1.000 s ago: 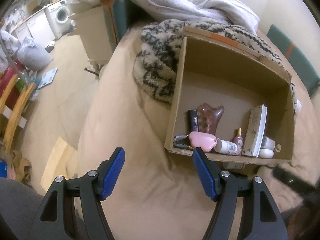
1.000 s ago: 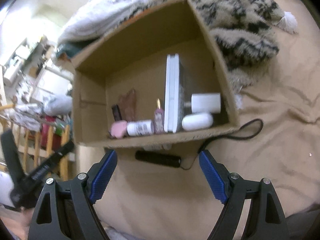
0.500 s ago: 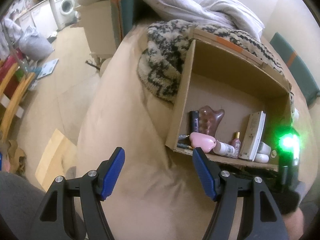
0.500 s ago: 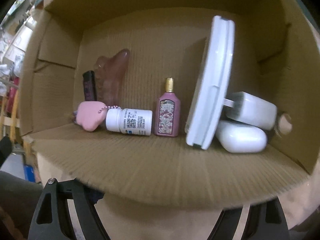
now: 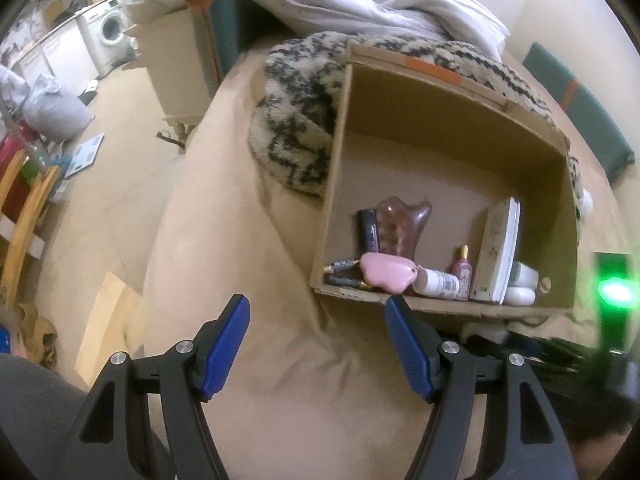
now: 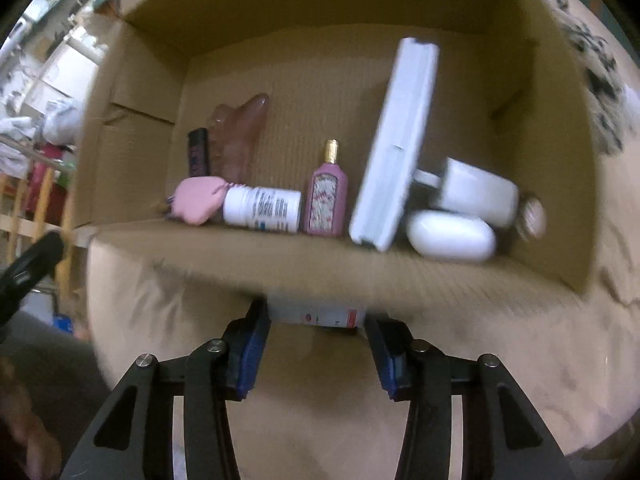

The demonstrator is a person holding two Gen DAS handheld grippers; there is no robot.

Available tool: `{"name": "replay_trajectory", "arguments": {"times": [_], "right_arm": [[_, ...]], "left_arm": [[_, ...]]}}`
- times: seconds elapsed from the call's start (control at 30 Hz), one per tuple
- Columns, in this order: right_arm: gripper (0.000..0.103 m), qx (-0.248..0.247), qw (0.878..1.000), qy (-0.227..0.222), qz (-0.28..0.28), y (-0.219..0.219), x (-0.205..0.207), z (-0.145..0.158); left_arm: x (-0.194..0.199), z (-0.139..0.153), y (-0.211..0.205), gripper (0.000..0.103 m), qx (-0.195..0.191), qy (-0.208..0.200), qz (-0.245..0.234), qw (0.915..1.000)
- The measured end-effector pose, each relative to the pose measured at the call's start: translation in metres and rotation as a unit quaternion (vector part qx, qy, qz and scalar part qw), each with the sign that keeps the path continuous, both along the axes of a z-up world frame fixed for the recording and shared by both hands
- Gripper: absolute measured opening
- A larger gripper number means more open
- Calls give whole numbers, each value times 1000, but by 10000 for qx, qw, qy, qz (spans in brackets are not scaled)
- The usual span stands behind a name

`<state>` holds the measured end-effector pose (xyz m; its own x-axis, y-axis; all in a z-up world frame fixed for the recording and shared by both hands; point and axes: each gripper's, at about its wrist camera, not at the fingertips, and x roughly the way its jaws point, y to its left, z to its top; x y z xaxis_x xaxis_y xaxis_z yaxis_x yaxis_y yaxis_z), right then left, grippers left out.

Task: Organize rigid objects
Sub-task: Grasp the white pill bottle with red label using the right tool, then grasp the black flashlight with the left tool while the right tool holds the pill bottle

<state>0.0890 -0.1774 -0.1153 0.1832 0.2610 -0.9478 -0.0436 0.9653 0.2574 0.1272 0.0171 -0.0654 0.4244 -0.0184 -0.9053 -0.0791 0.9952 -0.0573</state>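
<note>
Box wall hid stuff

The white tube (image 6: 318,316) was half covered by the cardboard box (image 6: 280,256); its label was too blurry to read.

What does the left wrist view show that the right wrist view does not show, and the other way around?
Only the left wrist view: the open left gripper over bare sheet, and two pens.

Only the right wrist view: the right gripper, whose jaws have just been closing, around a white tube outside the cardboard box.

Both: that box, the pink bottle, the white pill bottle.
</note>
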Motion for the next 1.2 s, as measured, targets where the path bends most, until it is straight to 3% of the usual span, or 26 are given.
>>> {"name": "replay_trajectory", "arguments": {"times": [0.17, 0.33, 0.57, 0.77, 0.87, 1.0, 1.2], "right_arm": [[50, 566, 9962, -370, -546, -38, -31, 28], [50, 693, 9894, -893, -910, -61, -41, 52], [50, 1155, 9782, -1036, -1383, -78, -20, 58], [50, 1418, 9720, -1084, -1528, -86, -23, 61], [50, 1649, 9676, -981, -1643, -91, -25, 56], [50, 1869, 9625, -937, -1731, -96, -26, 56], [50, 1885, 9619, -1002, -1706, -94, -24, 59]], "left_arm": [[-1, -9, -15, 67, 101, 126, -244, 9996], [-5, -19, -36, 67, 190, 221, -673, 9973], [-5, -45, -86, 67, 485, 680, -1645, 9828], [14, -78, -113, 67, 202, 1259, -1752, 9762], [23, -90, -124, 67, 221, 1380, -1782, 9740], [33, -95, -132, 67, -76, 1461, -1777, 9731], [43, -107, -142, 76, 2, 1631, -1703, 9718]]}}
